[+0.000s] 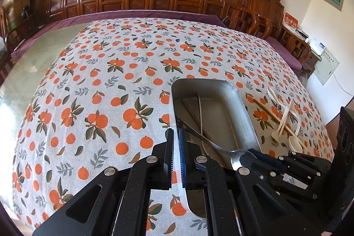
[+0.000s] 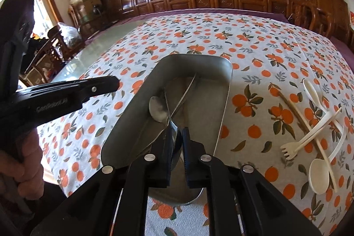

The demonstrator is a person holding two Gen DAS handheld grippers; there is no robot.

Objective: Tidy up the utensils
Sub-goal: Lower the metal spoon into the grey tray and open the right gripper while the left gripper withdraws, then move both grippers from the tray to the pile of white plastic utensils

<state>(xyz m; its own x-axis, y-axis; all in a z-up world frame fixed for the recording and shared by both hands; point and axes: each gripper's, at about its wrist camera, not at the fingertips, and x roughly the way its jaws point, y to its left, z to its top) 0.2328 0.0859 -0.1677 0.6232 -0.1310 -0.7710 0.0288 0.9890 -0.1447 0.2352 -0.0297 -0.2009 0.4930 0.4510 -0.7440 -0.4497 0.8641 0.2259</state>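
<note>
Firstly, the left gripper steadied the tray near the table's near edge, its fingers pinching the tray's rim. The right gripper had its fingers either side of the spoon bowl, above the tray. Whether they pressed on it could not be told. The spoon was best released low, with its handle along the tray floor.

bright daylight from the left, sharp focus, fisheye-bent dark corners

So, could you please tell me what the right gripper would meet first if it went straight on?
Most likely the metal spoon already between the right gripper's fingers; beyond it, the metal tray's floor, though depth is unclear.
</note>
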